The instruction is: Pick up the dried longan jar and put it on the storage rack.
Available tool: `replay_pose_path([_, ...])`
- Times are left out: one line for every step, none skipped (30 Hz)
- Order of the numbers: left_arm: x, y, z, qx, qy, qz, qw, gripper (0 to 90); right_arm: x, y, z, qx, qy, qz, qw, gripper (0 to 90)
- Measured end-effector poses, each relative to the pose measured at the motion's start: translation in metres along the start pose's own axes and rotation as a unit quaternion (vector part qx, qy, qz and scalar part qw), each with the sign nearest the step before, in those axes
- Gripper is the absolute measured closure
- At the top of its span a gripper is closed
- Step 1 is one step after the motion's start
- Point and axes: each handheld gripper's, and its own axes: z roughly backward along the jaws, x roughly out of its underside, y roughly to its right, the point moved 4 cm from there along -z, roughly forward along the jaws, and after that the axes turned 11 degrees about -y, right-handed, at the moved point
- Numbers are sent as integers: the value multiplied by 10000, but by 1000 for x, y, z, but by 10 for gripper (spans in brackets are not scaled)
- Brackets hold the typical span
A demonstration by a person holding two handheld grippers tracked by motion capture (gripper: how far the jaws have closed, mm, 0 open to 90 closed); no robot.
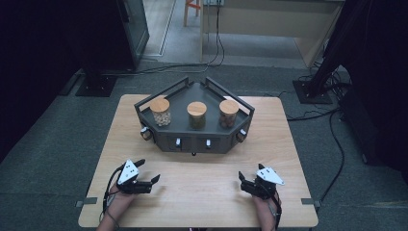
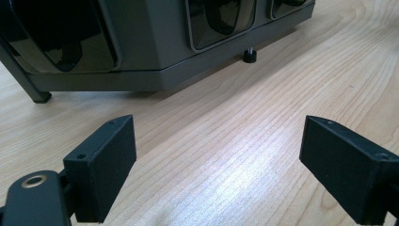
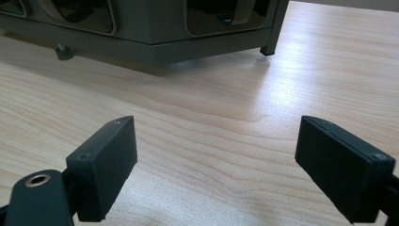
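Observation:
A dark grey angled stand (image 1: 195, 139) sits at the far middle of the wooden table (image 1: 202, 183). On it stand three glass jars with wooden lids: a left jar (image 1: 160, 111), a middle jar (image 1: 197, 114) and a right jar (image 1: 228, 113). My left gripper (image 1: 148, 171) rests near the table's front left, open, with nothing between its jaws. My right gripper (image 1: 250, 176) rests near the front right, also open and empty. In the left gripper view the left gripper (image 2: 219, 165) faces the stand's front (image 2: 155, 52) over bare wood. The right gripper (image 3: 216, 165) faces the stand's base (image 3: 155, 42) likewise.
The stand's front carries several small knobs (image 1: 177, 142) and dark panels. A small black foot (image 2: 249, 55) props its underside. Past the table lie grey floor, black cables (image 1: 332, 115) and dark equipment stands (image 1: 96, 84).

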Motion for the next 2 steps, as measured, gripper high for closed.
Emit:
replay_pose_path([0,0,0,0,1,-2,10000,108,0,1,0,-7,10,-34,10000,131])
replay_pose_path([0,0,0,1,1,-1,10000,108,1,1,0,-20,20,-42,10000,131])
